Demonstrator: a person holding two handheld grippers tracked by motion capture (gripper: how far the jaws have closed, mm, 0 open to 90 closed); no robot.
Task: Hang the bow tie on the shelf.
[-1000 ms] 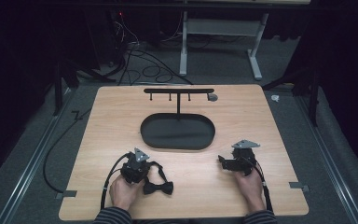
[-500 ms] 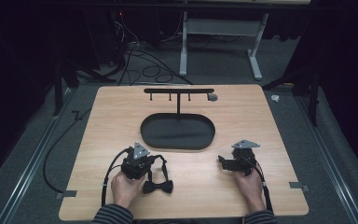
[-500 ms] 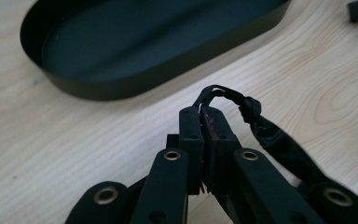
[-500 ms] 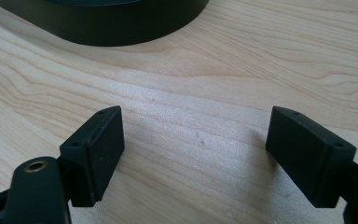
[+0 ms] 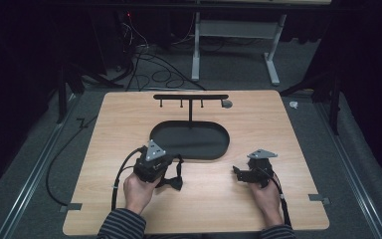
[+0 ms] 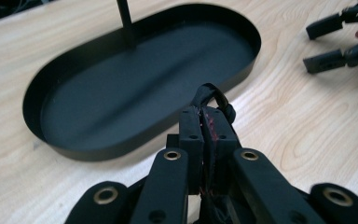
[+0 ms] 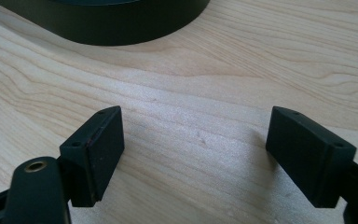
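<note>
So the left hand-held gripper [image 6: 204,122] is clamped tight on a black strap [image 6: 213,95], with a black bow tie [image 5: 170,182] hanging under it, just above the worktop [image 5: 278,129] near the black oval tray [image 5: 189,139]. The right hand-held gripper [image 7: 193,154] sits wide apart, holding nothing.

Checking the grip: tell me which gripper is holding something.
The left gripper: its jaws are shut on a black bow tie strap. The right gripper has its jaws wide apart over bare table.
</note>
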